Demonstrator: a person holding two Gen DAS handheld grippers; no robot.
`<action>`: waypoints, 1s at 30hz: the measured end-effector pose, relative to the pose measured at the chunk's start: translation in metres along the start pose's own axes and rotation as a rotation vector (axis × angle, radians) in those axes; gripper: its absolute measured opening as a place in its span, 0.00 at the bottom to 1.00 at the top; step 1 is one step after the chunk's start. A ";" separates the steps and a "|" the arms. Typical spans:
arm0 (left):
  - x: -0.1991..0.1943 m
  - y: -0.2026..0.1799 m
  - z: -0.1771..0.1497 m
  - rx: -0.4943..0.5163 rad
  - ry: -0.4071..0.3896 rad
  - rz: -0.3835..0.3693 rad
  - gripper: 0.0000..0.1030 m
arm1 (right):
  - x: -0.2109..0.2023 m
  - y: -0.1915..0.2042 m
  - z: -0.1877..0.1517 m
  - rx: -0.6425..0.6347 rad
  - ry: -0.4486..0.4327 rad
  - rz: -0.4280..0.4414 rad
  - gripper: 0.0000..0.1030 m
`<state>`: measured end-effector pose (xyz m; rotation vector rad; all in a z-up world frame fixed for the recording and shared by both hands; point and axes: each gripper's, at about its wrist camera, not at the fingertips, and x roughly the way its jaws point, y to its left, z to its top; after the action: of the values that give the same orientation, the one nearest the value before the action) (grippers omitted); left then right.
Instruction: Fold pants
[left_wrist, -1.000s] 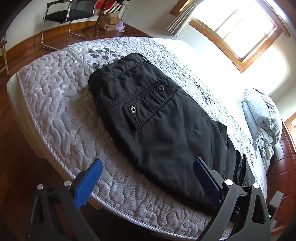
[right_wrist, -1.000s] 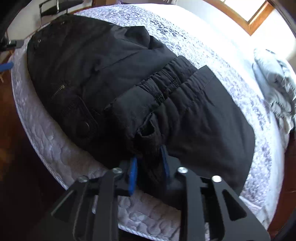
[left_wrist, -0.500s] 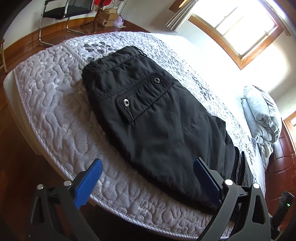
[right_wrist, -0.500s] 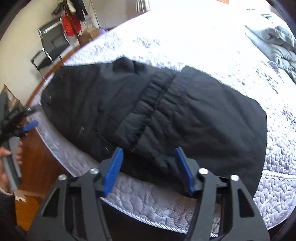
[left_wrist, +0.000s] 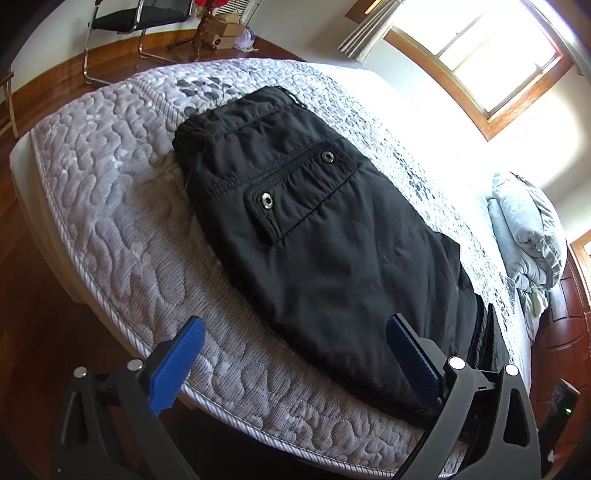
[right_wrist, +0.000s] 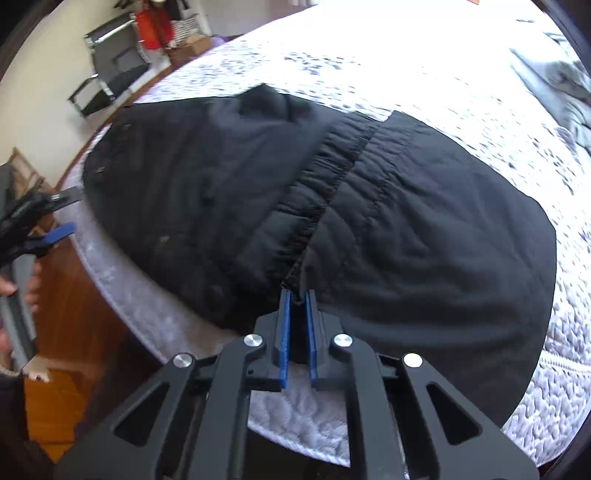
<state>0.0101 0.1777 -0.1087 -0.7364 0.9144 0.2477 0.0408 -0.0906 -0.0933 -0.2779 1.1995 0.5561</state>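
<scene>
Black pants (left_wrist: 321, 236) lie folded on the grey quilted mattress (left_wrist: 110, 206), a snap pocket facing up. My left gripper (left_wrist: 295, 354) is open and empty, hovering at the bed's near edge; its right pad (left_wrist: 410, 350) is close to the pants' near end. In the right wrist view the pants (right_wrist: 406, 229) show the elastic waistband lying across a leg. My right gripper (right_wrist: 297, 299) is shut on the pants' near edge beside the waistband. The left gripper (right_wrist: 55, 229) shows at the far left.
A folded grey duvet (left_wrist: 528, 236) lies at the head of the bed. A black chair (left_wrist: 136, 22) and cardboard boxes (left_wrist: 221, 29) stand on the wooden floor beyond the bed. A bright window (left_wrist: 491, 59) is behind.
My right gripper, open half a second ago, has shut on the pants' edge at the waistband. My left gripper stays open and has shifted only slightly.
</scene>
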 end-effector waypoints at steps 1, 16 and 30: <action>0.001 0.000 0.000 -0.001 0.002 -0.002 0.96 | 0.000 0.005 0.001 -0.025 -0.002 0.006 0.06; 0.016 0.003 0.011 -0.034 0.015 -0.004 0.96 | -0.005 -0.003 -0.003 0.026 -0.023 0.150 0.30; 0.032 0.087 0.049 -0.417 -0.068 -0.254 0.96 | -0.060 -0.127 -0.037 0.412 -0.157 0.090 0.36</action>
<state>0.0174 0.2710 -0.1560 -1.2125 0.7008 0.2388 0.0650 -0.2302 -0.0611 0.1674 1.1474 0.3883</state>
